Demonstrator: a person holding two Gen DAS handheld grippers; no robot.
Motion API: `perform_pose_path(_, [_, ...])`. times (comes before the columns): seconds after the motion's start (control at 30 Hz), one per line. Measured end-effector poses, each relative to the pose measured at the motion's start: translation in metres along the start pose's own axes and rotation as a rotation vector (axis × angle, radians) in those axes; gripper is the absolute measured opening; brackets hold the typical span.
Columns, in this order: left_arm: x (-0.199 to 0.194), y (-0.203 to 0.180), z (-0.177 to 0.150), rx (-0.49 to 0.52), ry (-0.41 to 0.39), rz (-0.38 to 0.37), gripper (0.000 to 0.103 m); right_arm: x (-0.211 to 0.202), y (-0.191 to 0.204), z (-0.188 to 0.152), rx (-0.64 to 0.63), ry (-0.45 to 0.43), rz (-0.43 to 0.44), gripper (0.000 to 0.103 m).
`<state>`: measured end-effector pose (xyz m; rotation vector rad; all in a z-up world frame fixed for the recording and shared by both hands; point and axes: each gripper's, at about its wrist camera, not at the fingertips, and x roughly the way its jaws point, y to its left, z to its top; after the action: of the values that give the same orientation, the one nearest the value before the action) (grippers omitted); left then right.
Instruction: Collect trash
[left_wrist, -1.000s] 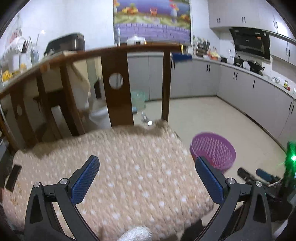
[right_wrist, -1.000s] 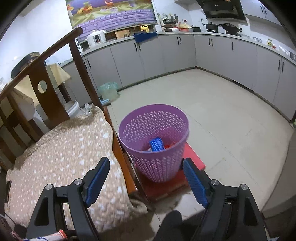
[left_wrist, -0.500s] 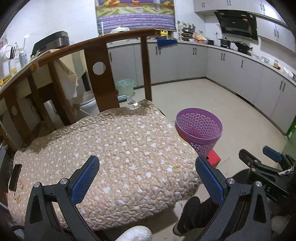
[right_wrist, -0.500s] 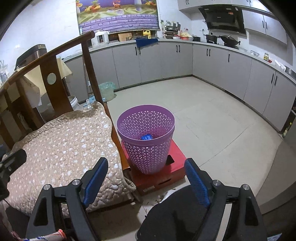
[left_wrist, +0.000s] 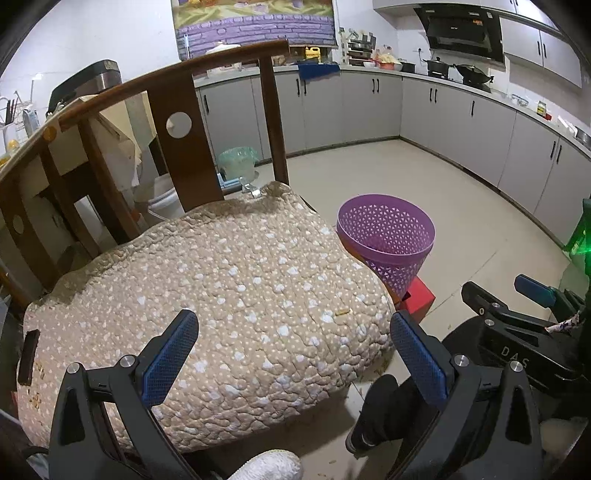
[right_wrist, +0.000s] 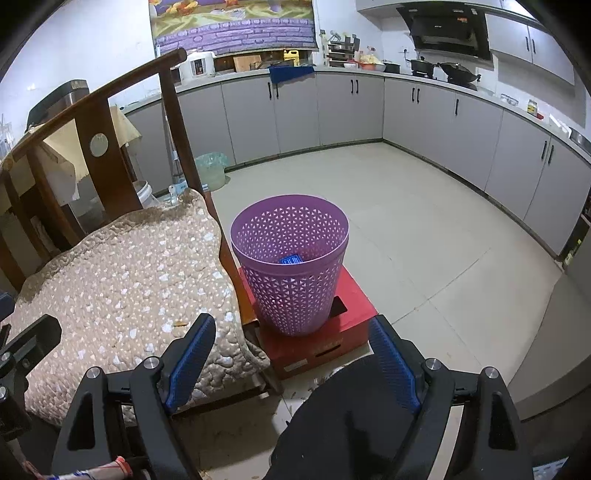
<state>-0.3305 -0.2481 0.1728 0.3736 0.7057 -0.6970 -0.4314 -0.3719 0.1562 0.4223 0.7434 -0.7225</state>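
A purple mesh bin stands on a red box on the floor beside a wooden chair. A blue item lies inside the bin. My right gripper hangs open and empty, back from the bin and above a dark-trousered knee. My left gripper is open and empty over the front of the chair's quilted beige cushion. The purple bin shows to the right of the cushion in the left wrist view, and the right gripper appears at that view's right edge. A tiny yellowish scrap lies on the cushion.
The brown chair back rises behind the cushion. A dark flat object rests at the cushion's left edge. Grey kitchen cabinets run along the far and right walls. A small green bin stands by the cabinets. Pale tiled floor lies beyond the purple bin.
Both views have drawn back: the chair and bin look smaller and farther. The blue item now lies flat in the bin's bottom. The right gripper has come into the left wrist view's right side.
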Motion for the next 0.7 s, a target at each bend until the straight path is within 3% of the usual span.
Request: perform_pose_path(0.7, [0.011, 0.005, -0.004, -0.021, 0.065, -0.041, 0.103, 0.006, 0.003, -0.002, -0.007, 0.024, -0.004, 0.089])
